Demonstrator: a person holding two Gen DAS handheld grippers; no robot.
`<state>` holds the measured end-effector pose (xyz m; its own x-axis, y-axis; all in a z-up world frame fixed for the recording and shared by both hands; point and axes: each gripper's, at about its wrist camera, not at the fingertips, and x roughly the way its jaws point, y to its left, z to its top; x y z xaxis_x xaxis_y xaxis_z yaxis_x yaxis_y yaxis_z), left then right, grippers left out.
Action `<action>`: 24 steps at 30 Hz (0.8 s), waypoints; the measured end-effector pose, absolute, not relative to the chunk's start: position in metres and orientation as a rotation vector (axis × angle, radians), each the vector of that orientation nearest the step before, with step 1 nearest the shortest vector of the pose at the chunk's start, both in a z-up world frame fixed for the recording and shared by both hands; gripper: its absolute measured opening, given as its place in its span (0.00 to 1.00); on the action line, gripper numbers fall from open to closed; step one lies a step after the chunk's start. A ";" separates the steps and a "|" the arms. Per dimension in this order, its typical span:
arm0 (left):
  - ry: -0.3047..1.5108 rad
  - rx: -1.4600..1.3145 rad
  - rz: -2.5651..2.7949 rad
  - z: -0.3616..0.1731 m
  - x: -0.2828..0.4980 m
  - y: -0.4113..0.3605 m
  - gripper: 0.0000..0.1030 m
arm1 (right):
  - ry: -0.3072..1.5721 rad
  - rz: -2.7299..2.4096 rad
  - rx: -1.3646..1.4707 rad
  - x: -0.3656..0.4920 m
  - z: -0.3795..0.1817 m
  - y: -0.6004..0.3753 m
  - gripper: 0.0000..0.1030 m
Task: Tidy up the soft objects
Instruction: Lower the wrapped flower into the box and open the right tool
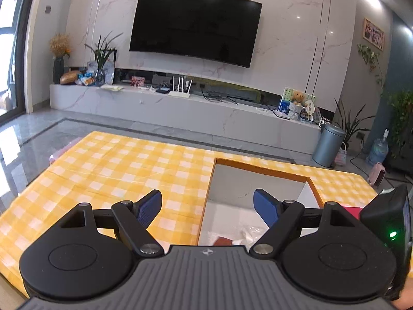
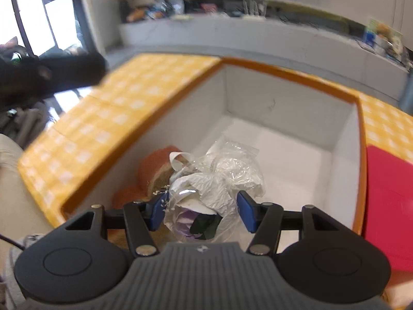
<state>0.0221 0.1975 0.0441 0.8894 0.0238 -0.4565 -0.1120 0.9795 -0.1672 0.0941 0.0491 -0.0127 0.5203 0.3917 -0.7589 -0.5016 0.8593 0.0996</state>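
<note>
My right gripper (image 2: 201,206) is shut on a bundle of crumpled white paper and clear plastic (image 2: 206,180) with a purple flower showing at its near end. It holds the bundle over the near part of an orange-rimmed box (image 2: 284,72) with white inner walls. An orange soft thing (image 2: 155,165) lies in the box, left of the bundle. My left gripper (image 1: 207,199) stands wide open with nothing between its blue pads, above the box's left wall (image 1: 206,206). Plastic wrap (image 1: 247,232) shows low in that view.
The box sits on a table under a yellow checked cloth (image 1: 116,168). A flat red thing (image 2: 387,206) lies against the box's right side. Beyond the table are a grey floor, a long marble TV bench (image 1: 180,108) and a metal bin (image 1: 327,144).
</note>
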 end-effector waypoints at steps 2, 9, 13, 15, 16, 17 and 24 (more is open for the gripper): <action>0.477 -0.190 0.068 0.043 0.023 0.198 0.92 | 0.831 0.456 -0.149 0.092 -0.013 0.042 0.55; 0.484 -0.177 0.067 0.043 0.025 0.194 0.92 | 0.691 0.390 -0.423 0.071 0.004 0.025 0.55; 0.484 -0.180 0.078 0.042 0.025 0.195 0.92 | 0.710 0.434 -0.203 0.075 0.026 -0.003 0.56; 0.486 -0.192 0.084 0.042 0.026 0.197 0.92 | 0.722 0.477 -0.092 0.078 0.033 -0.015 0.56; 0.488 -0.198 0.086 0.041 0.026 0.199 0.92 | 0.724 0.508 -0.045 0.080 0.035 -0.020 0.56; 0.490 -0.205 0.086 0.040 0.027 0.199 0.92 | 0.732 0.547 0.002 0.082 0.037 -0.024 0.56; 0.494 -0.213 0.090 0.039 0.026 0.201 0.92 | 0.774 0.759 0.331 0.089 0.041 -0.044 0.56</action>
